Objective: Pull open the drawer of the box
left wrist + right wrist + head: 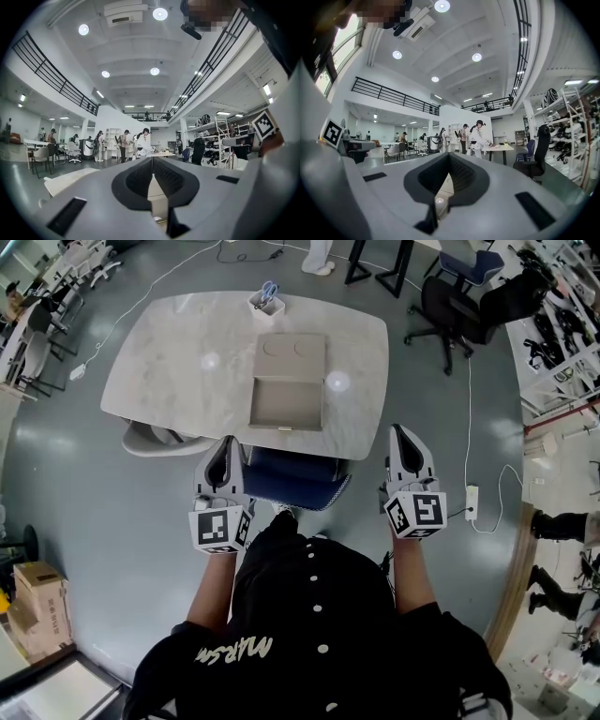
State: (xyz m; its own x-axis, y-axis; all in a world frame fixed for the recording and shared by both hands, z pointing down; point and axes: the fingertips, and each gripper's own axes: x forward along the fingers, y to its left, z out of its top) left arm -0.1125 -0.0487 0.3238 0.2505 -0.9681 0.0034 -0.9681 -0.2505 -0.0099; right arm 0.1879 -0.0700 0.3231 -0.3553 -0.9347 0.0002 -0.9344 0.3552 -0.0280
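Beige and flat, the one box lies near the middle of a pale marble-patterned bench. Two round recesses show in its top. Its single drawer stands drawn out toward the person, with a small pull at its near edge. Beyond the box, near the far edge of the bench, there is one small white holder with scissors in it. Two bright spots of glare lie on the benchtop, one on each side of the box.

Two grippers are held up in front of the person, short of the near edge of the bench and well apart from the box. The left gripper has its jaws closed together at the tips, with nothing between them. The right gripper is the same: jaws brought together and empty. Each carries one cube with square markers.

Two chairs are tucked under the near side of the bench, one blue chair between the grippers and one pale chair to the left. One black office chair stands off to the far right, and one cardboard carton sits on the grey floor at the lower left.
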